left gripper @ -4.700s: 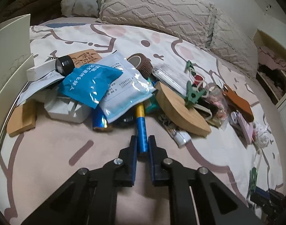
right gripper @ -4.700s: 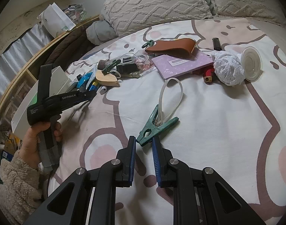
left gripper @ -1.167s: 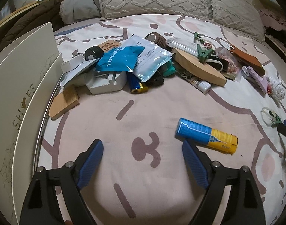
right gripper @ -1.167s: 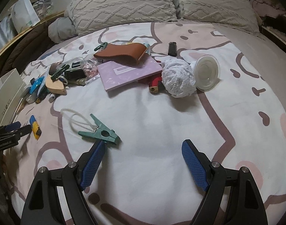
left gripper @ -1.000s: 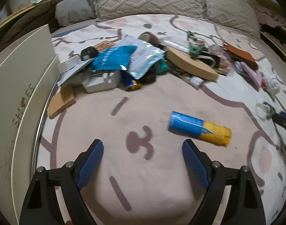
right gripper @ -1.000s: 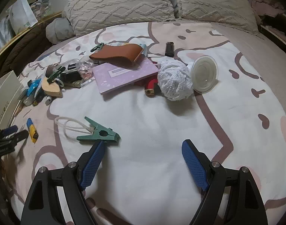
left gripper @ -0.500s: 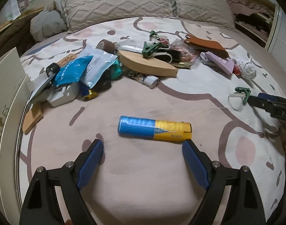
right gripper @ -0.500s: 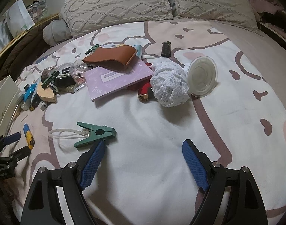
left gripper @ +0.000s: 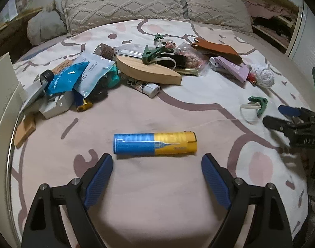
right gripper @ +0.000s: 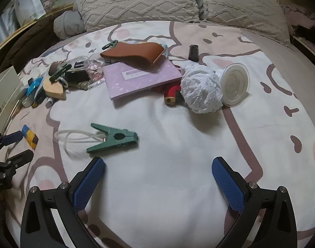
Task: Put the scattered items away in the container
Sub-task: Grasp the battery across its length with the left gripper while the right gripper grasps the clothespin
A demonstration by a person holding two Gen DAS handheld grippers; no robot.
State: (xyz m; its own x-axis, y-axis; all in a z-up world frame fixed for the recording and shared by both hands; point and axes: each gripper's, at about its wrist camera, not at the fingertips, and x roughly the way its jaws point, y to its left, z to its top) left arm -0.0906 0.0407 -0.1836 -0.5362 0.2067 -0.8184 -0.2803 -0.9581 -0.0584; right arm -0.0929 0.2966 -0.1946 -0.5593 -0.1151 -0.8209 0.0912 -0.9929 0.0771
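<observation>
Left tongs (left gripper: 157, 163) are hanging released, jaws spread wide and holding nothing, just above the bed's patterned pink-and-white cover (left gripper: 157, 206). The blue-and-yellow cylindrical lighter (left gripper: 154, 143) is lying crosswise between and just beyond the two blue pads, not touching either.

Right tongs (right gripper: 158, 166) are likewise standing released and empty. The green plastic spring clip with its white looped cord (right gripper: 113, 140) is lying on the cover just ahead of the left pad, apart from it.

Farther out, the clutter is sitting unsorted: a heap with a blue foil packet (left gripper: 66, 78), a pale wooden boat-shaped block (left gripper: 149, 72), a tan leather pouch (right gripper: 134, 54), a lilac notebook (right gripper: 141, 77), a white crumpled ball of netting (right gripper: 201, 88) and a clear round plastic lid (right gripper: 236, 83).

The white cardboard box (left gripper: 2, 86), probably the container, is showing only as a wall at the left edge; its inside is hidden.

Judgement: the tidying is barely beginning. Every visible item is lying on the bed; lighter and clip look the likeliest next pickups.
</observation>
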